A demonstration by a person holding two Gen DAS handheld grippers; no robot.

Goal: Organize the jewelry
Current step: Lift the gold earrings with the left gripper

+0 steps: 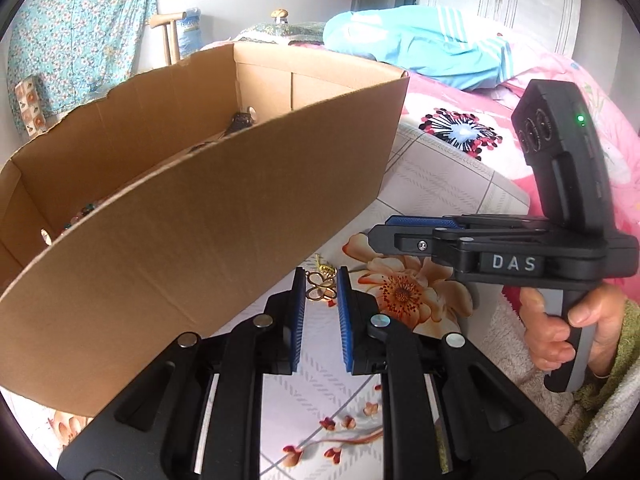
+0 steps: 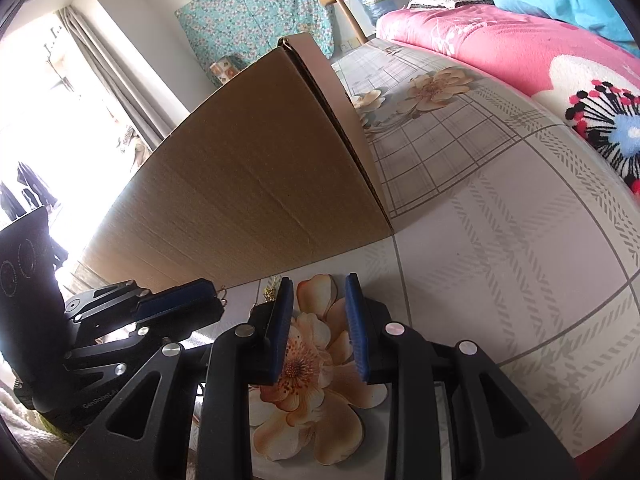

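The left claw [image 1: 320, 284] stands slightly parted around the thin, light, snaggable gold earring [image 1: 320, 290], best pinched across its loops; the right claw [image 2: 318, 286] gapes empty.

Black hand-held gripper [image 1: 320, 300], blue ribbed pads [image 1: 344, 312], white "DAS" lettering, green fuzzy sleeve [image 1: 612, 344].

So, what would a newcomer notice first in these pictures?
A large brown cardboard box stands open on the flowered bedsheet, filling the left side. At its base, a small gold butterfly-shaped jewelry piece lies between the open left gripper fingers. The right gripper is open over a printed orange flower.
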